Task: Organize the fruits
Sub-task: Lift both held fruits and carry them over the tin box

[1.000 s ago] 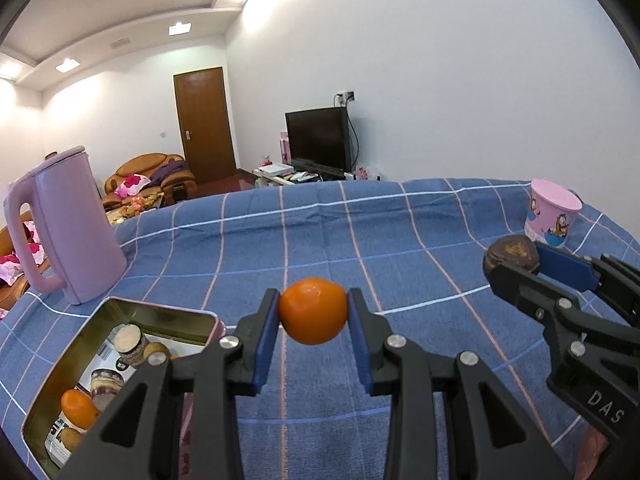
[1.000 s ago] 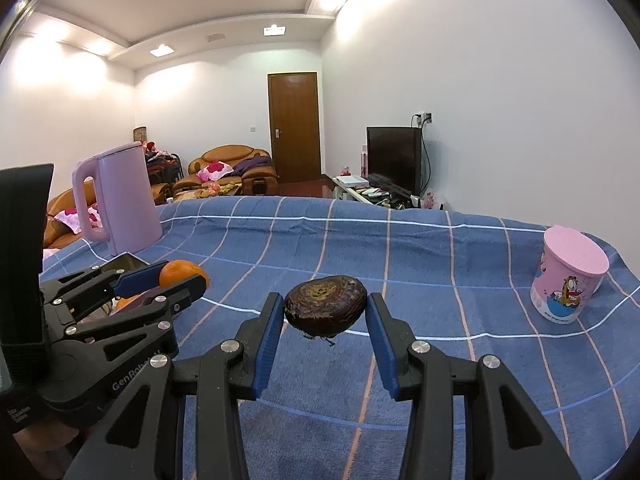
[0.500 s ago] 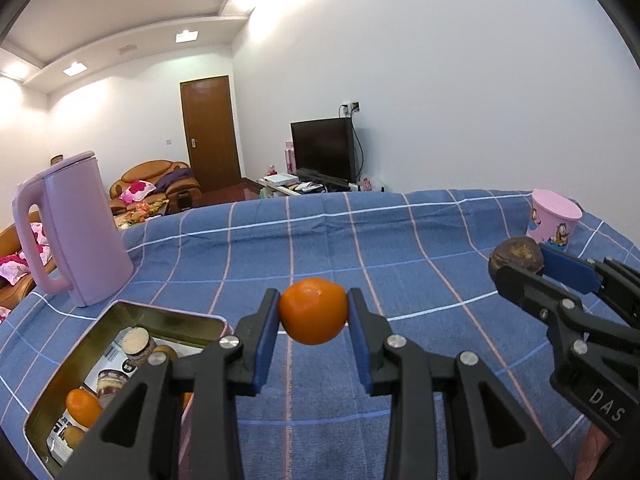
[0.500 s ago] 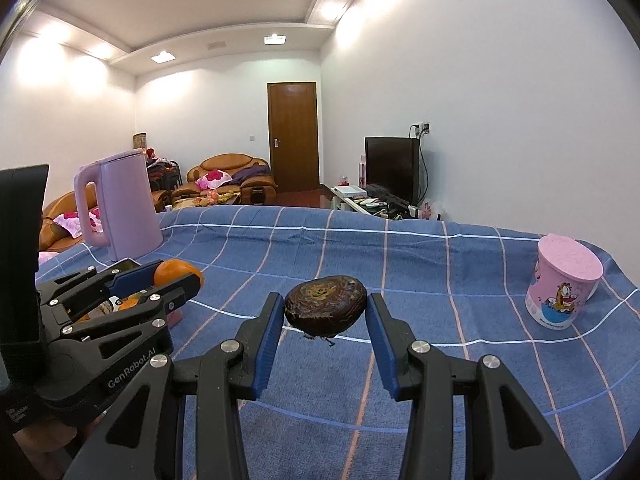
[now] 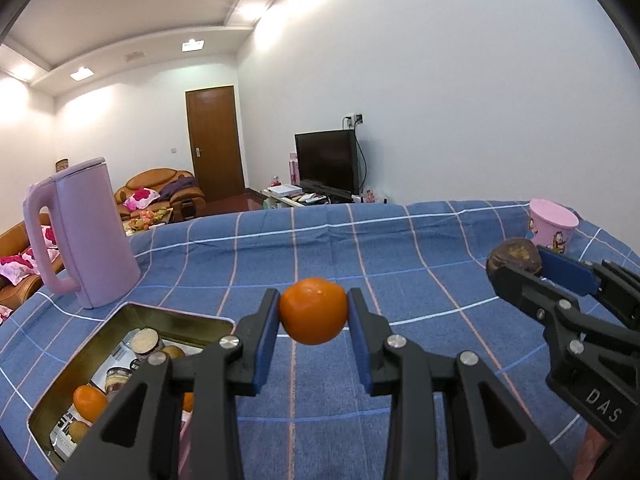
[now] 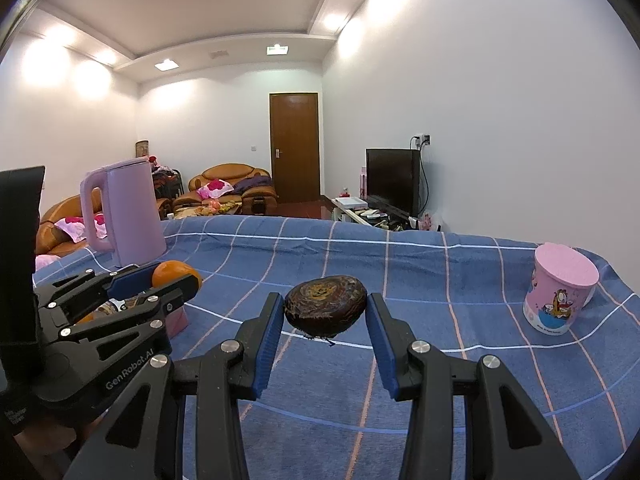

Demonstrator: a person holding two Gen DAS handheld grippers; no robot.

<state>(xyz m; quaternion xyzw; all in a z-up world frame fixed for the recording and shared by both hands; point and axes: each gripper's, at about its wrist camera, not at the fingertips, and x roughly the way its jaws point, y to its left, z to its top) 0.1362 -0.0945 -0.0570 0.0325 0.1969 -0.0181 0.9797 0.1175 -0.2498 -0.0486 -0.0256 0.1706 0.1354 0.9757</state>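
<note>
Blue checked cloth (image 5: 400, 264) covers the whole worktop; lilac kettle (image 5: 86, 232) stands upright at its far left, handle toward the camera; gold metal tin (image 5: 72, 380) sits open just in front of the kettle, holding small jars, another orange fruit (image 5: 89, 402) and a few brownish round items I can't identify; pink cartoon cup (image 6: 560, 294) stands upright at the right edge, well apart from the tin; left claw (image 5: 313, 312) pinches an orange (image 5: 313, 310) between its blue pads, held in the air above the cloth, just right of the tin; right claw (image 6: 326, 314) pinches a dark brown wrinkled fruit (image 6: 326, 311) the same way, off the cloth, between the tin and the cup; both claws sit side by side, apart from each other.
</note>
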